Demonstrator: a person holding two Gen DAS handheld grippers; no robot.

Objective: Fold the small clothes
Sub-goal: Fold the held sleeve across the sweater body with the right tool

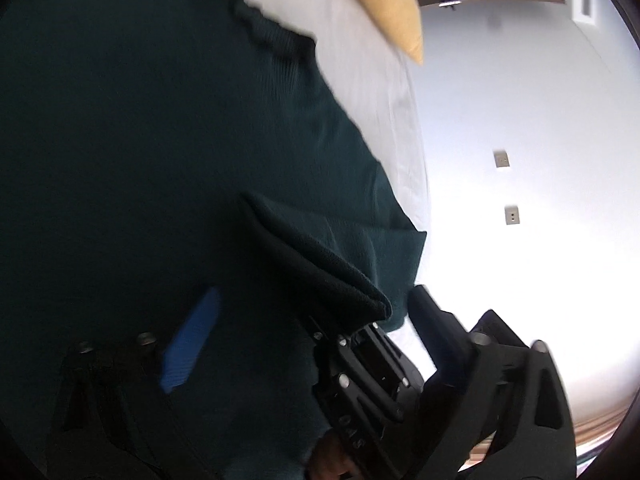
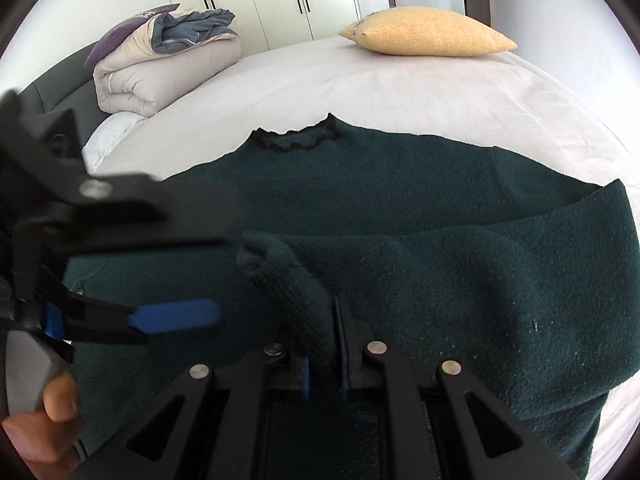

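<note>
We see dark green sweater [image 2: 400,184] flat on white bed [image 2: 400,96], frilled collar [image 2: 298,136] toward yellow pillow [image 2: 428,32]. Right gripper [image 2: 320,344]: jaws pressed together, pinching sleeve cuff [image 2: 280,276], sleeve drawn across sweater body. Left gripper [image 2: 156,256] comes from left over sweater, jaws spread, nothing between them. Folded duvet [image 2: 160,76] near headboard.

Right gripper [image 2: 322,344] pointing steeply downward, jaws nearly closed on a sleeve cuff [image 2: 280,272]; left gripper [image 2: 176,264] entering from the left, jaws apart, a hand [image 2: 44,420] on its handle
</note>
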